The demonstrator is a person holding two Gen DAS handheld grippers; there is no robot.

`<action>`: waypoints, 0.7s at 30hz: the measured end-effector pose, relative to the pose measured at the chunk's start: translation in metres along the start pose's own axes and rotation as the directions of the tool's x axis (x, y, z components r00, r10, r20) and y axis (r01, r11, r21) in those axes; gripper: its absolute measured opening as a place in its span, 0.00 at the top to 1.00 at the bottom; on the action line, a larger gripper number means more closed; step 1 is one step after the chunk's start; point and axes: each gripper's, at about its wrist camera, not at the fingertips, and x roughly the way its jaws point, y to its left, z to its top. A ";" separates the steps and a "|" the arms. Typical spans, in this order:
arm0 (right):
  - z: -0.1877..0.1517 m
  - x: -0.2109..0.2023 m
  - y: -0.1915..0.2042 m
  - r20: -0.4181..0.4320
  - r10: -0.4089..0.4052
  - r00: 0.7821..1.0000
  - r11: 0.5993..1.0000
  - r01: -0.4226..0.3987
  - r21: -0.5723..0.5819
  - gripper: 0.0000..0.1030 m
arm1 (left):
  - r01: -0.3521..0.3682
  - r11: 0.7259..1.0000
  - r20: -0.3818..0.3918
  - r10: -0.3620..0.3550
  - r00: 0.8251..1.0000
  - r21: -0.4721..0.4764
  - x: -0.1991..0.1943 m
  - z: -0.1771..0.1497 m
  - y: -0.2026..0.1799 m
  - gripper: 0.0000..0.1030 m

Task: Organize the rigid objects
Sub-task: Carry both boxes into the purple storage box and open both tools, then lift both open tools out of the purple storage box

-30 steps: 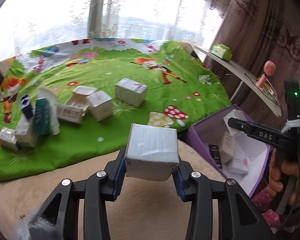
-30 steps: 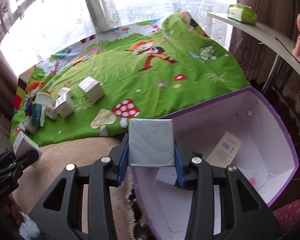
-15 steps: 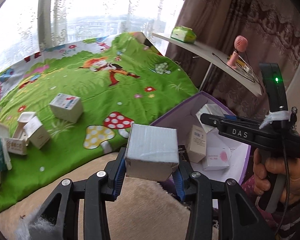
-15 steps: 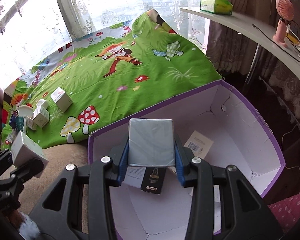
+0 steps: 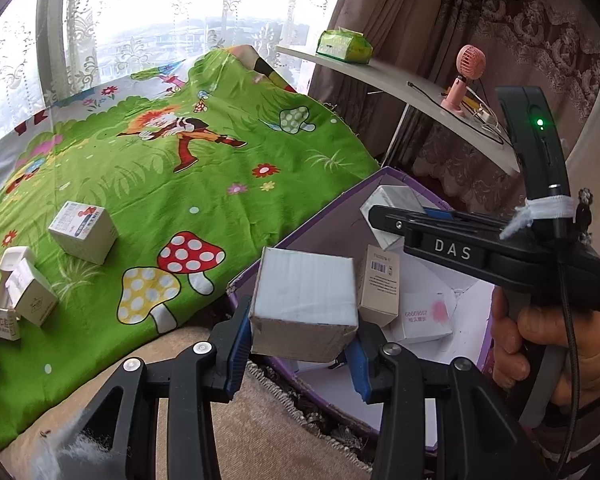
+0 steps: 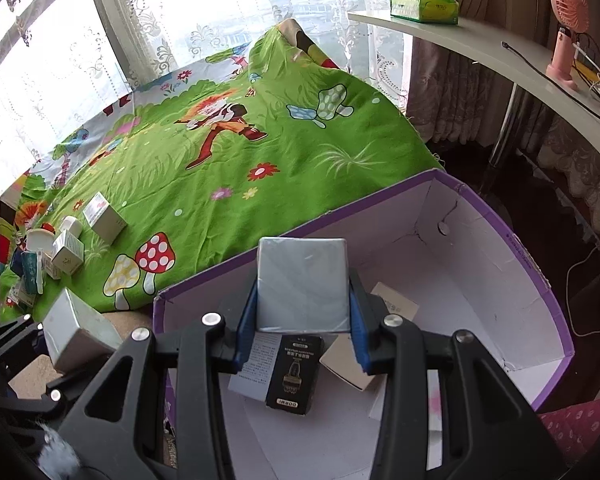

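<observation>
Left claw clamps a taped white cardboard cube; right claw clamps a grey-white carton. Both look light and stiff (crushable if squeezed), best held by flat opposite sides, with the purple-rimmed storage box below the right claw.

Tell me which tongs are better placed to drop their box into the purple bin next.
Right, probably. The right tongs hold their grey box inside the purple bin's rim, over its white floor. The left tongs hold their white box just at the bin's near edge, partly over the beige rug.

Left gripper and right gripper both tilted downward, jaws clamped on a box each; hand wraps right handle.
</observation>
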 end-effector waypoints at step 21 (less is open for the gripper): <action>0.002 -0.005 0.013 0.012 0.065 0.998 0.998 -0.064 -0.015 0.32 | -0.020 0.995 0.026 0.023 0.999 -0.101 -0.011 -0.006 0.024 0.42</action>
